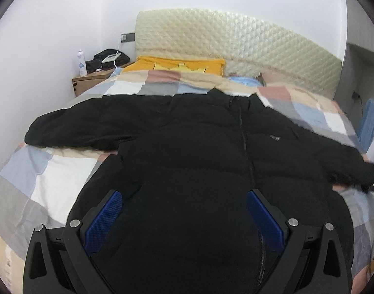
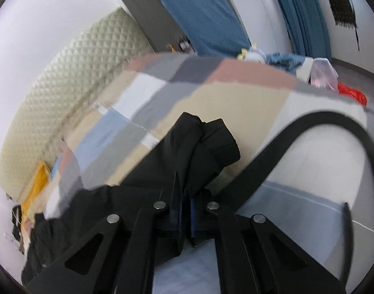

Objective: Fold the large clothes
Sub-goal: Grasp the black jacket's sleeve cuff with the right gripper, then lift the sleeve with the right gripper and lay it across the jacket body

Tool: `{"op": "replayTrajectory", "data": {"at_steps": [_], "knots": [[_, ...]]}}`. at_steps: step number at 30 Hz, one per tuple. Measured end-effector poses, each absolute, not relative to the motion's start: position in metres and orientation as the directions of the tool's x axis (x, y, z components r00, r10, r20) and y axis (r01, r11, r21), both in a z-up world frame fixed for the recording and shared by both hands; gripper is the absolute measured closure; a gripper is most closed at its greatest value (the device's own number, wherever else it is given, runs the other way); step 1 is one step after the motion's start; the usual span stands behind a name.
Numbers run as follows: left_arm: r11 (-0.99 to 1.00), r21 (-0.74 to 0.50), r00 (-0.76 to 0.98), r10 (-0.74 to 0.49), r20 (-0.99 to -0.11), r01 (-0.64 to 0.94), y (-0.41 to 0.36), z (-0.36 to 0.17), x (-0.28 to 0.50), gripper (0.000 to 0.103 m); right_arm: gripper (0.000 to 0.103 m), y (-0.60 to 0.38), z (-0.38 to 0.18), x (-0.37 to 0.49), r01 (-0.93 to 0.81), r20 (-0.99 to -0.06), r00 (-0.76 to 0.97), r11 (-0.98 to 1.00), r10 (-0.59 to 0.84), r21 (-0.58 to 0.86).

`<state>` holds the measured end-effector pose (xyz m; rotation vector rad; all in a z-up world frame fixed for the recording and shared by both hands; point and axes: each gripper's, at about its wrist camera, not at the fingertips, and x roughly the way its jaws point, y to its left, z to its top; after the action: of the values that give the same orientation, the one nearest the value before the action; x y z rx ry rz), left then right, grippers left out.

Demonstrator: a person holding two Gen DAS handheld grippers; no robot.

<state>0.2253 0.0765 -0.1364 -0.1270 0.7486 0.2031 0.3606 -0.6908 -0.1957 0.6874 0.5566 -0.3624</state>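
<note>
While the black puffer jacket (image 1: 199,152) lies spread front-up across the patchwork duvet (image 1: 47,171) of the bed, its collar toward the quilted headboard (image 1: 235,41) and both sleeves flung wide, I stand at its hem with a claw in each hand. My left claw (image 1: 184,203) hangs just above the lower front of the jacket, its blue pads (image 1: 108,210) well apart and gripping nothing, the zip running up between them and slightly to the right. My right claw (image 2: 185,210) has its jaws brought together on the cuff end of the sleeve (image 2: 204,144), black fabric bunching up out of the pinch; a loose black strap (image 2: 309,122) arcs across that view, and the blur there leaves finer detail unclear. By my reading, the fold is at its opening step: one sleeve is taken, none of the body yet turned over. What comes next, as I judge it, is to carry that cuff inward across the chest so the sleeve lies flat over the front, keeping the padded fabric from dragging the shoulder with it, while my left claw either pins the hem or goes out for the far sleeve (image 1: 71,127), which reaches toward the bedside cabinet (image 1: 93,79) side.
</note>
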Motion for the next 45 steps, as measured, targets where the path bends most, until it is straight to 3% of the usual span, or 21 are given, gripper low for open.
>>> {"op": "replayTrajectory", "data": {"at_steps": [7, 15, 23, 35, 45], "knots": [[0.98, -0.018, 0.746, 0.138, -0.652, -0.197, 0.079, -0.121, 0.189, 0.001, 0.099, -0.663, -0.112, 0.344, 0.438, -0.494, 0.853, 0.742, -0.166, 0.507], [0.981, -0.03, 0.749, 0.127, -0.65, -0.192, 0.096, -0.12, 0.167, 0.001, 0.099, -0.576, -0.008, 0.33, 0.392, -0.397, 0.885, 0.848, -0.243, 0.357], [0.98, 0.003, 0.718, 0.146, -0.681, -0.197, 0.1, -0.129, 0.158, 0.001, 0.099, -0.479, 0.075, 0.315, 0.261, -0.274, 0.946, 0.912, -0.175, 0.315], [0.987, -0.014, 0.738, 0.11, -0.666, -0.16, 0.099, -0.125, 0.14, 0.001, 0.099, -0.309, 0.124, 0.322, 0.046, -0.188, 0.982, 0.982, -0.01, 0.186], [0.987, -0.058, 0.725, 0.072, -0.685, -0.152, 0.111, -0.13, 0.141, 0.001, 0.099, -0.159, 0.111, 0.336, -0.154, -0.15, 0.975, 0.984, 0.165, 0.085]]}}
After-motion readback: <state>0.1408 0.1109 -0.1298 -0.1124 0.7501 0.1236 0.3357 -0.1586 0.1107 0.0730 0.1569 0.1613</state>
